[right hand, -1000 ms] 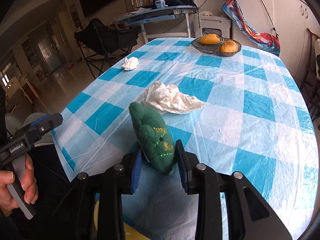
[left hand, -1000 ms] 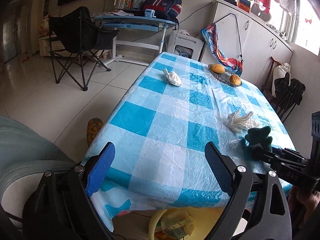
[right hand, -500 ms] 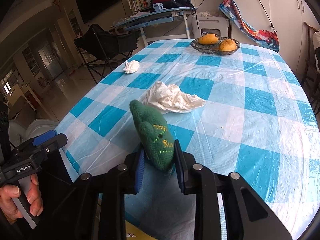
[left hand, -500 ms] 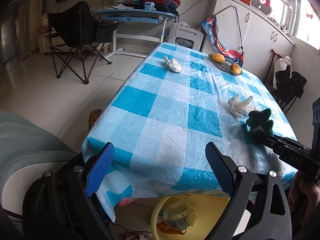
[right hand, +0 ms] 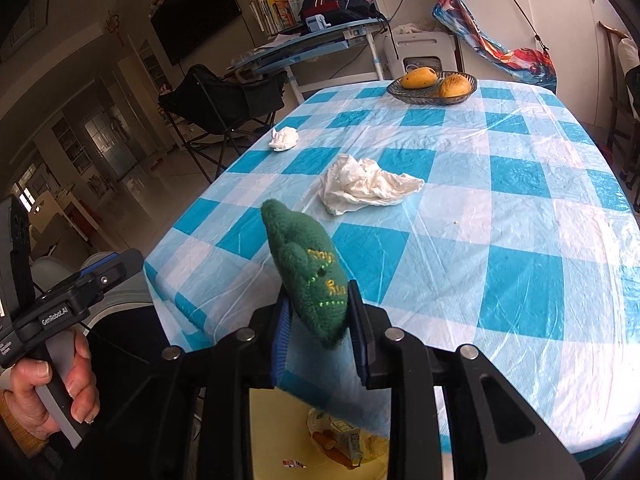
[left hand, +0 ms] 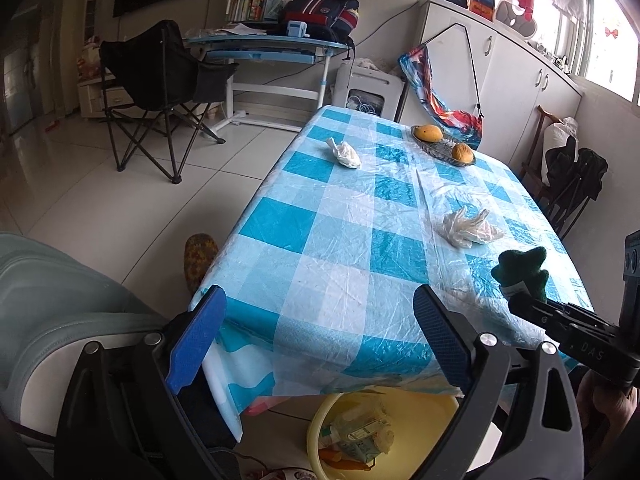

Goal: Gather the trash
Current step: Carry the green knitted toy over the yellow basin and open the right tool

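Note:
My right gripper is shut on a green knitted cloth item and holds it above the near table edge; the item also shows in the left wrist view. My left gripper is open and empty, in front of the table's near edge. A crumpled white plastic bag lies mid-table, seen also in the left wrist view. A smaller white wad lies farther along the left side. A yellow bin holding trash stands on the floor under the table edge.
The table has a blue-and-white checked plastic cover. A glass dish with two mangoes stands at the far end. A black folding chair and a desk stand beyond. A grey seat is at left.
Both grippers have drawn back toward the near table edge, bringing the yellow bin into view below. The right gripper still holds the green item. The left gripper stays open.

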`<state>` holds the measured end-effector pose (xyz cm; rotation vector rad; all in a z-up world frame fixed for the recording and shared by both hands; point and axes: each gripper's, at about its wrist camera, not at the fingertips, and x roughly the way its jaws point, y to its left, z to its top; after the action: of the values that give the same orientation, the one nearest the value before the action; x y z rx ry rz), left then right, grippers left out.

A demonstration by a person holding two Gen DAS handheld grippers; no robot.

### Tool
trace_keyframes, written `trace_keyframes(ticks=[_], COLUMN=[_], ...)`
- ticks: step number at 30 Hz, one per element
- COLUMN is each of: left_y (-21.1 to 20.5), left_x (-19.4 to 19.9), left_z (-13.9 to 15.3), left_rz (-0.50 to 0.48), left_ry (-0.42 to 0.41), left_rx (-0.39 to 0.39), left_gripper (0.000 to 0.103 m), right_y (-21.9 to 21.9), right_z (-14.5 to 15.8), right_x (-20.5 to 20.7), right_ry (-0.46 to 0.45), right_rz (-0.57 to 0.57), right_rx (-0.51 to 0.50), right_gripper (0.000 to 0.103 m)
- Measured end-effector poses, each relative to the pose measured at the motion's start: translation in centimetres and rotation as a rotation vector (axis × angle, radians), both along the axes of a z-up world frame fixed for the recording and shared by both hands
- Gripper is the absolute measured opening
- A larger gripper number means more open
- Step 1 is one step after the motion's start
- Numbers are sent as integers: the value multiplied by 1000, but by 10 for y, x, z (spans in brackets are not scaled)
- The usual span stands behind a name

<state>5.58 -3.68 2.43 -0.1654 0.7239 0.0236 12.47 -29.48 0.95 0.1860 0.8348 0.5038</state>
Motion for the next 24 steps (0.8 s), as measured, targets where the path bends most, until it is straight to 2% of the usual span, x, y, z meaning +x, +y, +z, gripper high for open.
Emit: trace_keyframes(ticks=[10,19,24], left_y=[-25,-40,-43], left_x=[-1,3,10], left_z=[4,4,6], left_rz=[-56,-95,-100], left_ry=[-8,-5,-9], left_rx=[47,77,77], left_gripper=[91,91,91], right_y=[9,29,33], right_z=[8,-3,-8], right_x=[-38,-61,-64], right_ry=[4,62,76], right_rz=[79,182,200], right_rx=[42,-9,-23], right_gripper=[27,27,27])
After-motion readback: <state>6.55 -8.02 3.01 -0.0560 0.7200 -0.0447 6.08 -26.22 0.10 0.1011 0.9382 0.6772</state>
